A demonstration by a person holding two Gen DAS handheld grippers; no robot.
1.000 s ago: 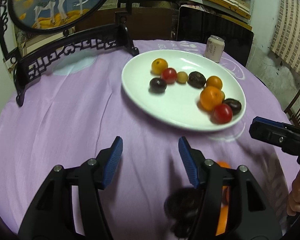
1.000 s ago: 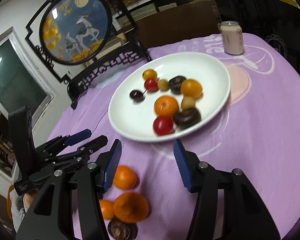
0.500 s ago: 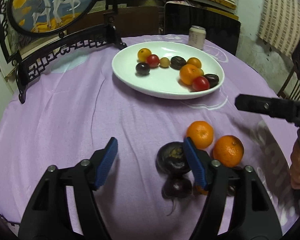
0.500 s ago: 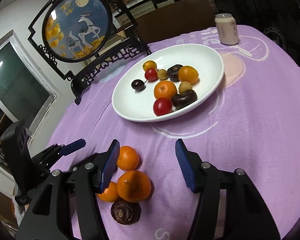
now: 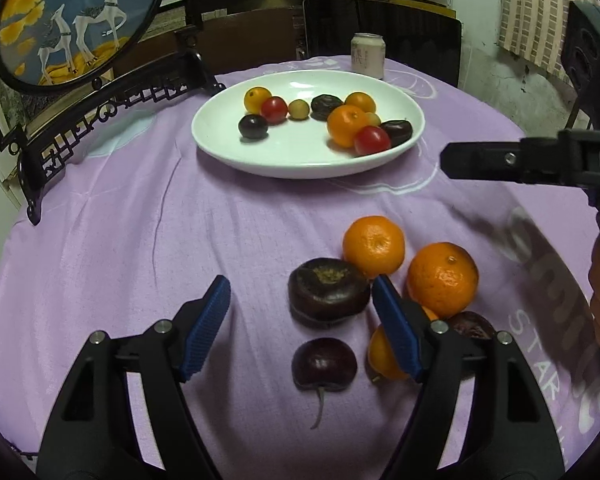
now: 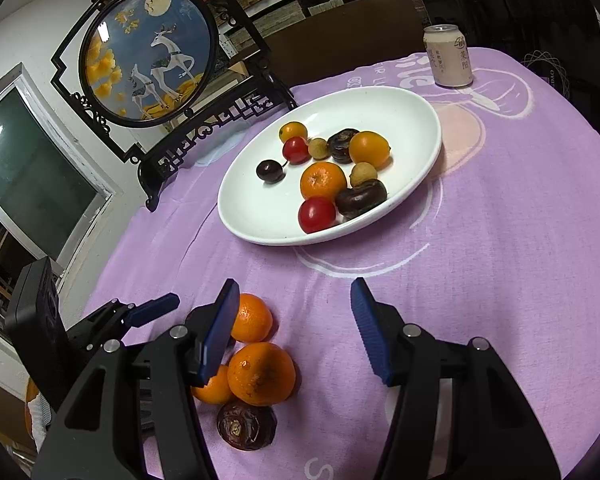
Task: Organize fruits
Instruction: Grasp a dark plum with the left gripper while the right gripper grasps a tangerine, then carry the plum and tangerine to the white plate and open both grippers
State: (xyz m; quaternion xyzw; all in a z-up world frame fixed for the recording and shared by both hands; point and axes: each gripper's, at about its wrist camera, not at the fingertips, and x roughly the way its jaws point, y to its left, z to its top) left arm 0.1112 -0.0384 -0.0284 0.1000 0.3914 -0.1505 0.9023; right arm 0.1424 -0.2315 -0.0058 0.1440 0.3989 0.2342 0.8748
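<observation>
Both grippers pulled back from the plate [image 5: 220, 148]. Left gripper [image 5: 300, 316] is wide open, dark fruit [image 5: 328, 292] between its jaws. Right gripper [image 6: 296, 332], wide open, holds nothing. A bump could roll the oranges [image 5: 374, 246] away.

The tablecloth [image 5: 140, 240] is matt lilac woven cloth, softly creased, and the plate [image 5: 300, 156] at its 12 o'clock is glossy white glazed ceramic. The tangerines [image 5: 374, 246] have dimpled, faintly shiny peel, while the cherry [image 5: 324, 364] is smooth and glossy. The left gripper [image 5: 300, 320] is matt black plastic with ribbed blue pads [image 5: 206, 330] and bright metal screws.
</observation>
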